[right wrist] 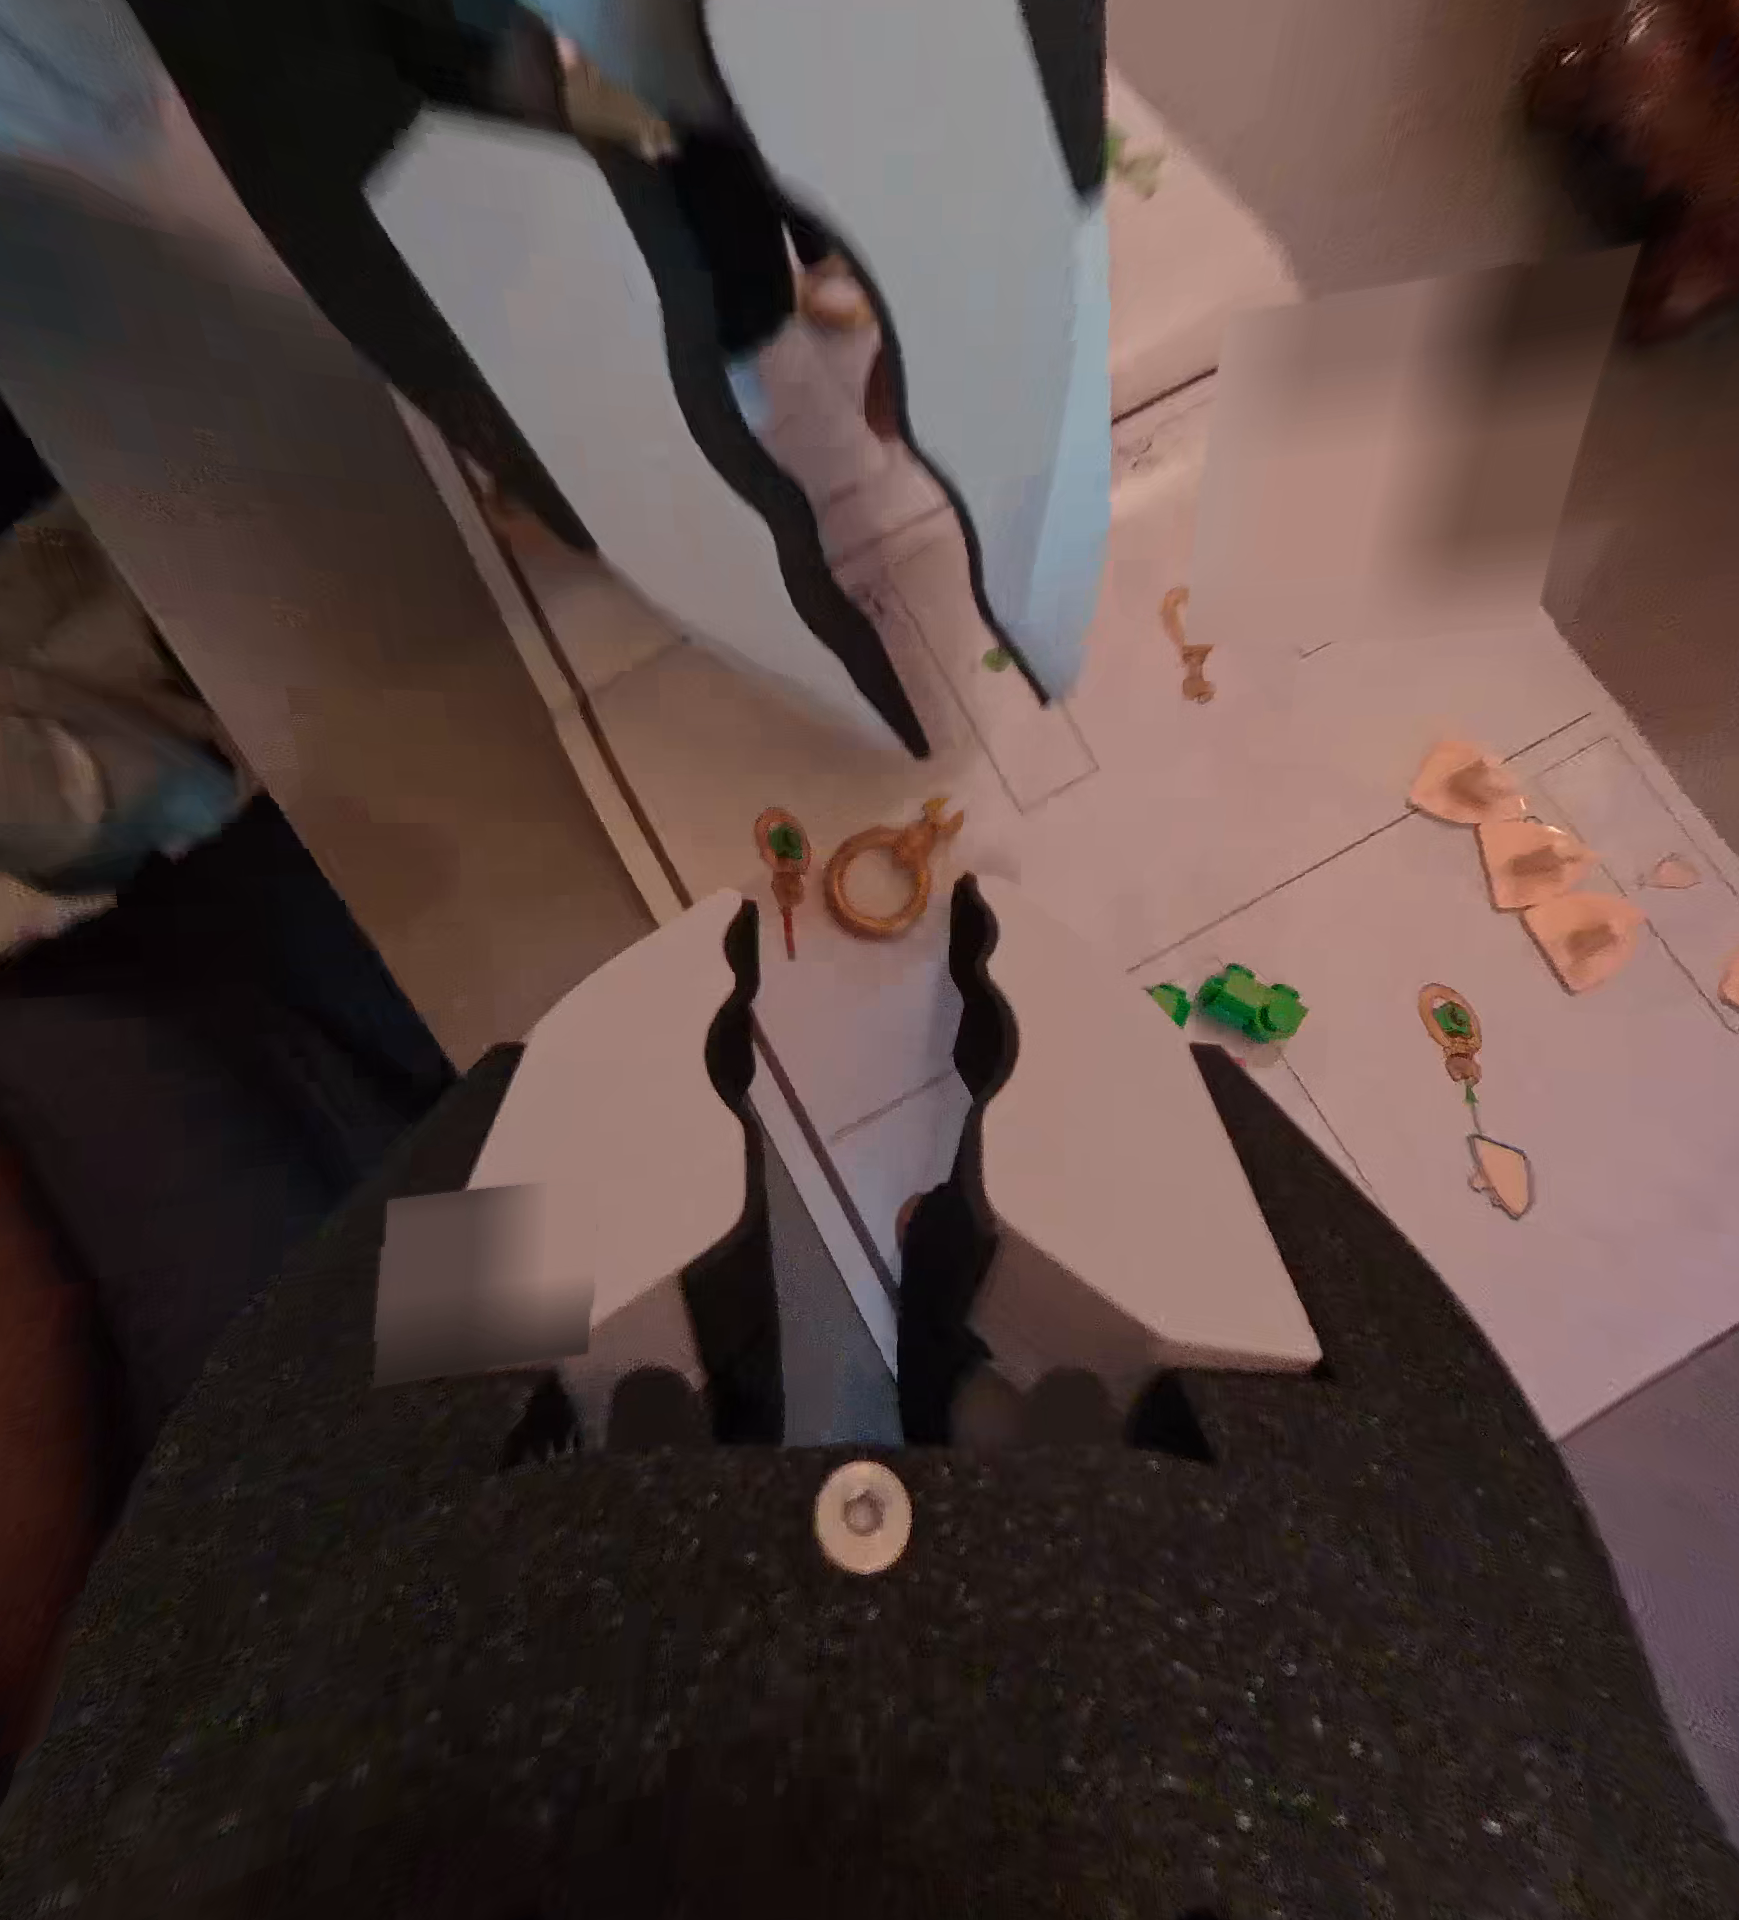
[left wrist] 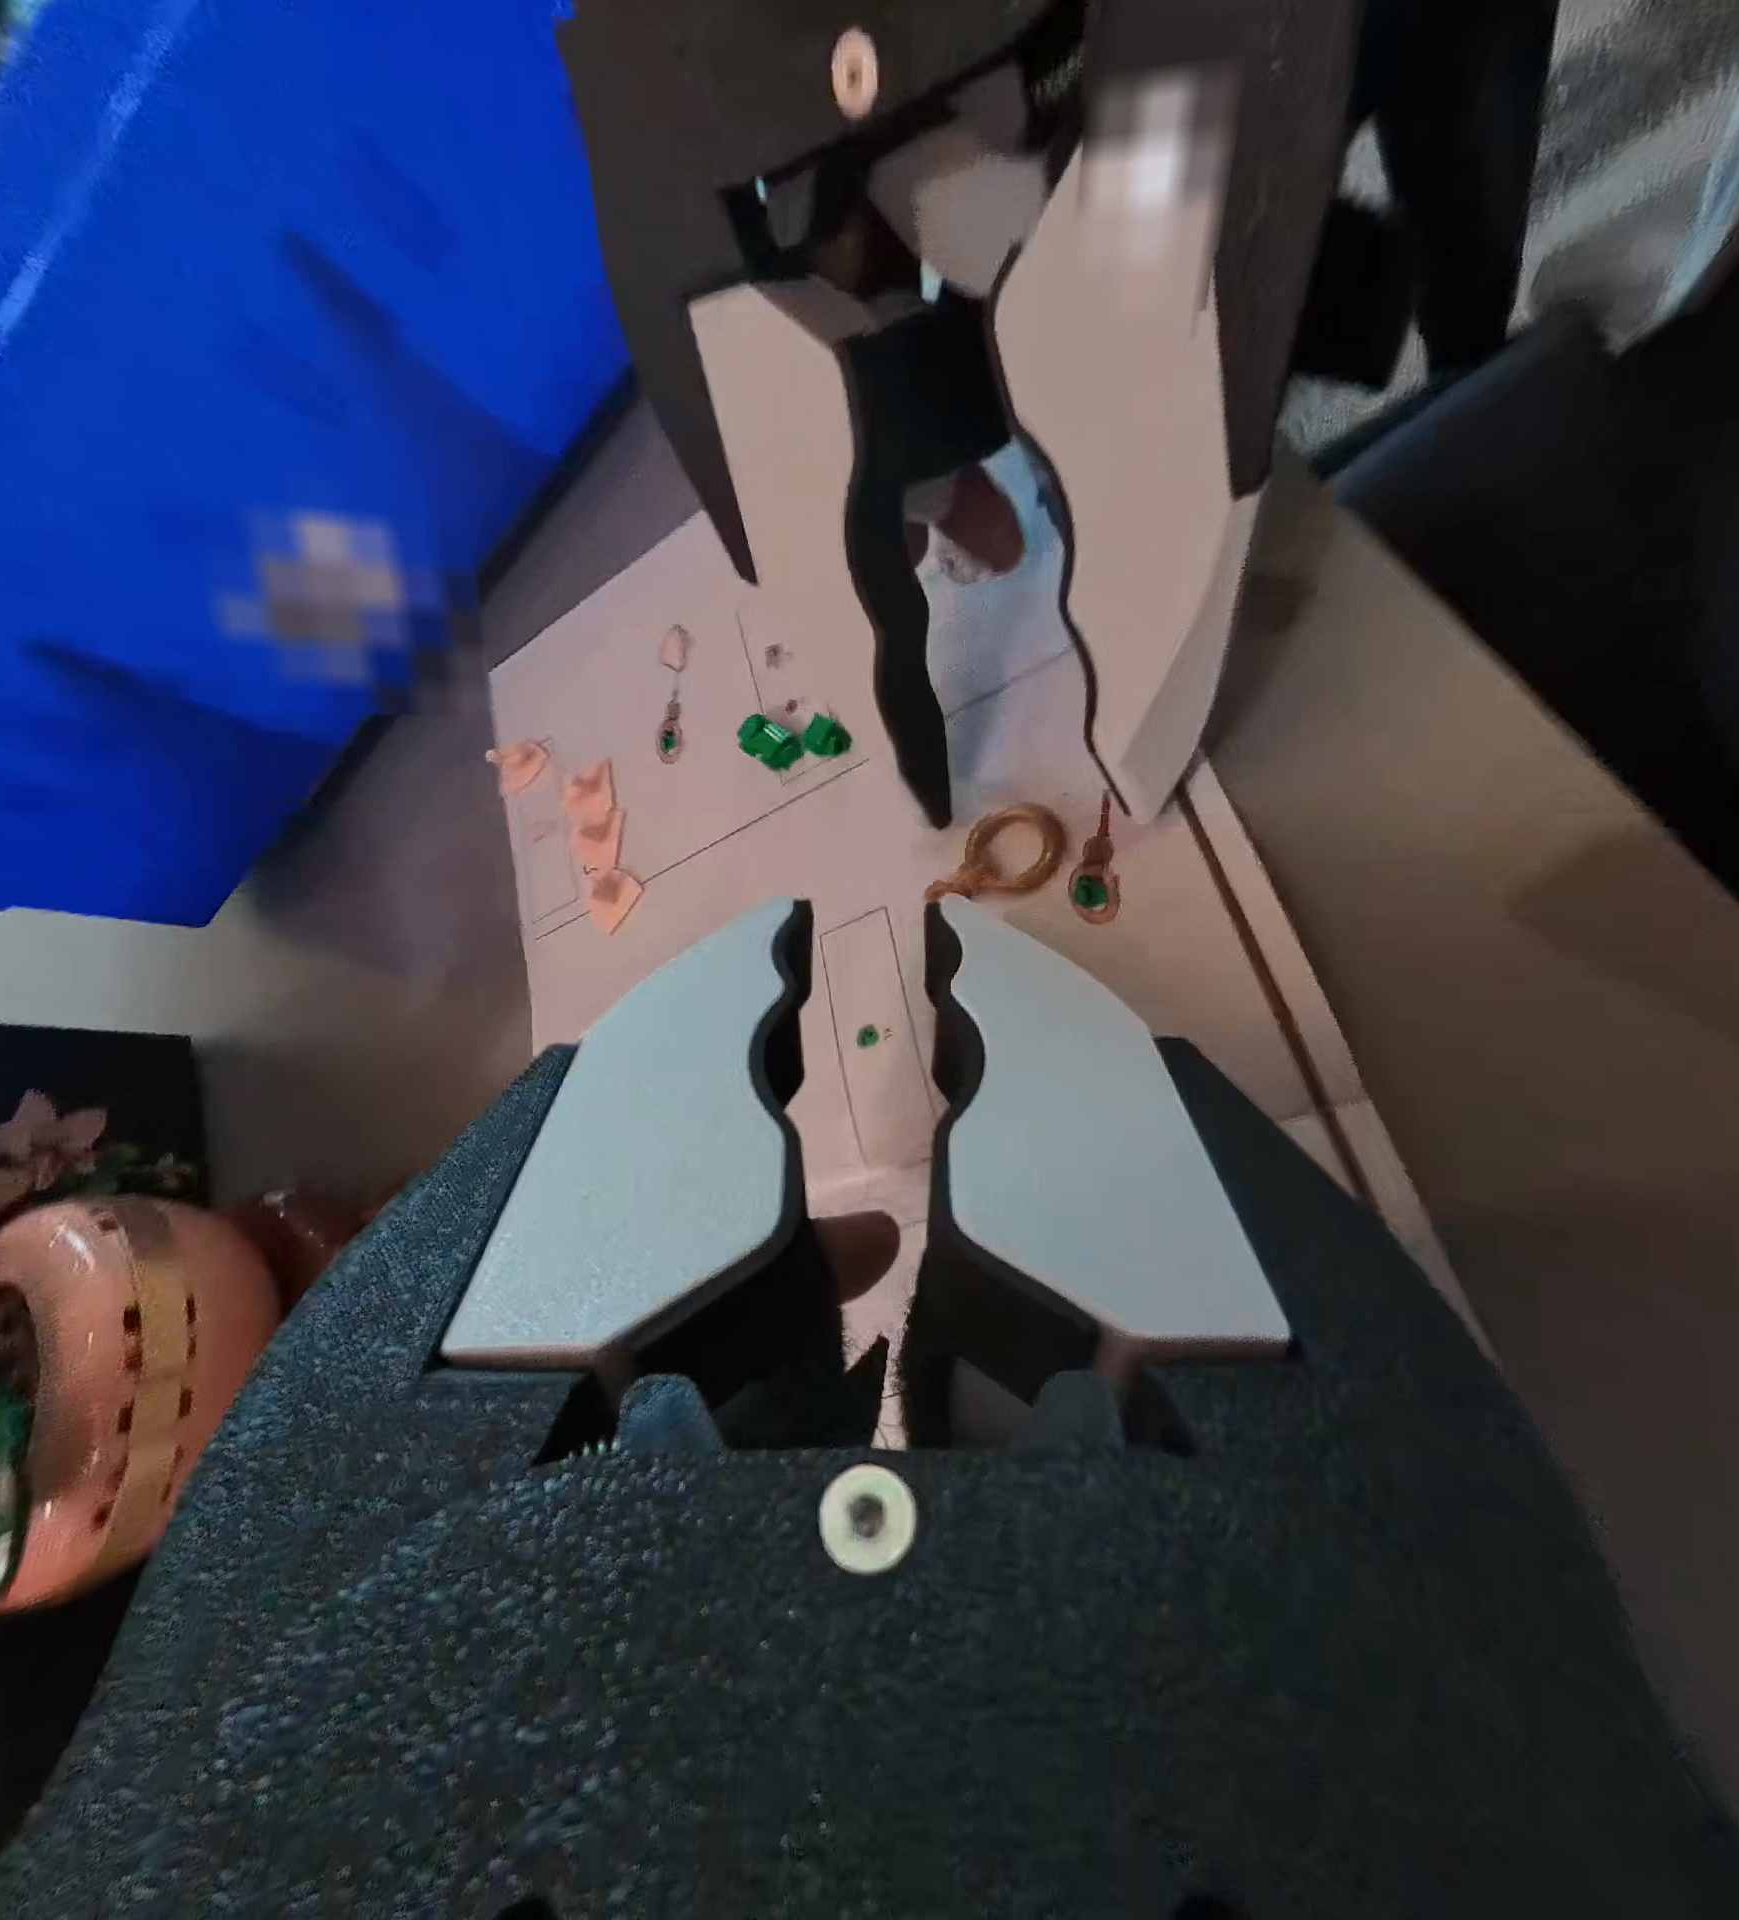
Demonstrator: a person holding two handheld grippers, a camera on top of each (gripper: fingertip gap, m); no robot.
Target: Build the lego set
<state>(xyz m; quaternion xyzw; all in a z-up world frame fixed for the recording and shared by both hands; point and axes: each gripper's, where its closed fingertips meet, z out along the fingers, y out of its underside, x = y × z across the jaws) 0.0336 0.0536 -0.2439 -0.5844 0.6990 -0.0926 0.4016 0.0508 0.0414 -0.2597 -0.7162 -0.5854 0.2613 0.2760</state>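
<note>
Lego pieces lie on a white sheet [left wrist: 1010, 665]. A gold ring piece [left wrist: 1016, 852] and a small gold-and-red piece with a green stud [left wrist: 1093, 883] lie between the two grippers. My left gripper [left wrist: 865, 920] is open and empty, above a tiny green stud [left wrist: 867, 1036]. My right gripper [left wrist: 1041, 805] faces it, open and empty. In the right wrist view my right gripper [right wrist: 854, 899] has the gold ring [right wrist: 880, 883] just beyond its tips. The left gripper [right wrist: 984, 717] shows farther off. Green bricks [right wrist: 1249, 1003] and pink petal pieces [right wrist: 1530, 862] lie to the right.
A second gold-and-green assembly [right wrist: 1457, 1029] and a gold hook piece [right wrist: 1189, 644] lie on the sheet. A blue object [left wrist: 169, 416] stands at the far left. A pink pot with flowers [left wrist: 117, 1382] sits near left. The beige table [left wrist: 1467, 1039] runs along the right.
</note>
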